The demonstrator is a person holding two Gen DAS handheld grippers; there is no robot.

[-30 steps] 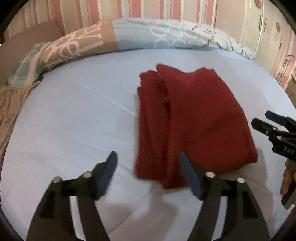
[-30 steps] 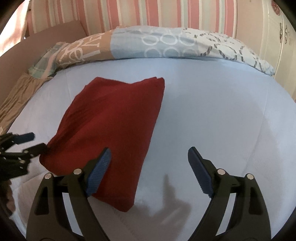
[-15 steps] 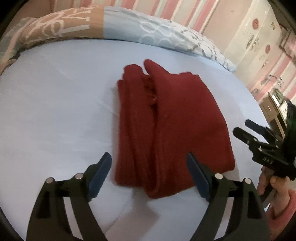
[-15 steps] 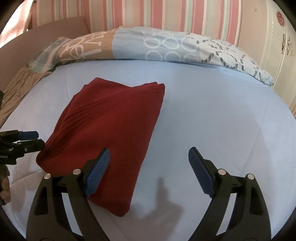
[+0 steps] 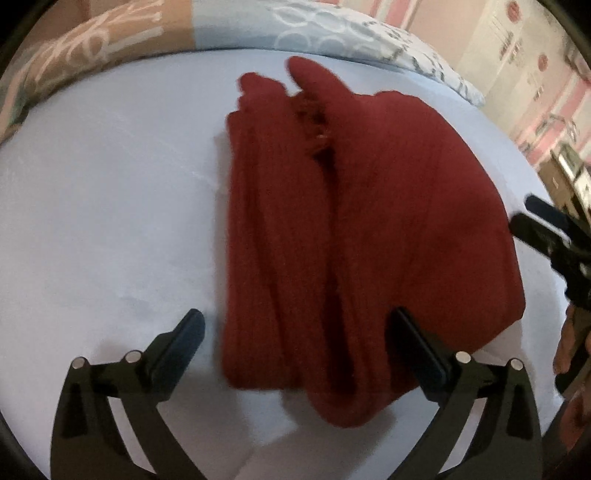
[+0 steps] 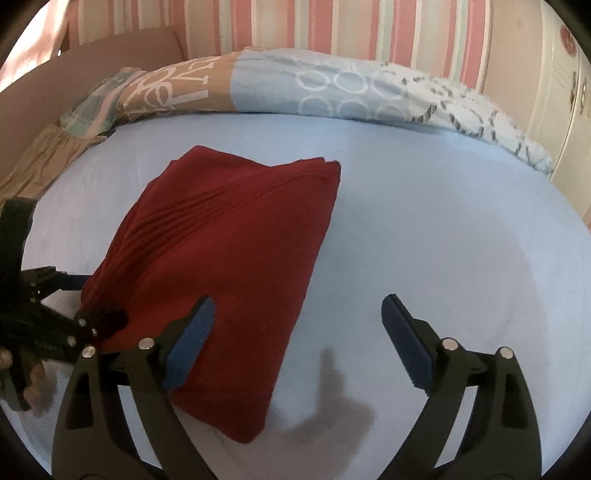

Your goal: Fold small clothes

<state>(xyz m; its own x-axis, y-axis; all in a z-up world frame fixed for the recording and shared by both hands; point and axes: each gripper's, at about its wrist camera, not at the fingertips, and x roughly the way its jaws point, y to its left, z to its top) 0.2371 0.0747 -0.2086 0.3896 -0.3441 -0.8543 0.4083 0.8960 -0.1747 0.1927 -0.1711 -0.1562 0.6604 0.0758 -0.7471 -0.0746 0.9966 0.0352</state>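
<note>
Left wrist view: one dark red knitted garment (image 5: 369, 229) lies folded on the pale blue bedsheet (image 5: 103, 206), a thick oblong of soft ribbed cloth with rolled layers along its left edge and a frayed seam near the top. The left gripper (image 5: 295, 343) has just been opening and its two black jaws stand wide, straddling the near left part of the garment; the left finger is over bare sheet, the right finger over the red cloth, and the pads press on nothing. At the right edge the right gripper (image 5: 546, 229) shows as two dark fingertips just beside the garment's right side, with a person's hand (image 5: 570, 343) below it. A patterned duvet (image 5: 332, 33) in tan, blue and white runs along the far edge of the bed.

Right wrist view: the same single garment (image 6: 229, 266) lies left of centre on the smooth sheet (image 6: 443, 221), its top face finely ribbed, corners fairly square. The right gripper (image 6: 295, 339), with two blue ridged pads, has just been opening and gapes wide, holding nothing; its left pad hangs over the garment's near edge, its right over bare sheet. The left gripper (image 6: 74, 299) sits at the garment's left corner. Behind the duvet (image 6: 332, 88) stands a pink striped wall (image 6: 332, 26).
</note>
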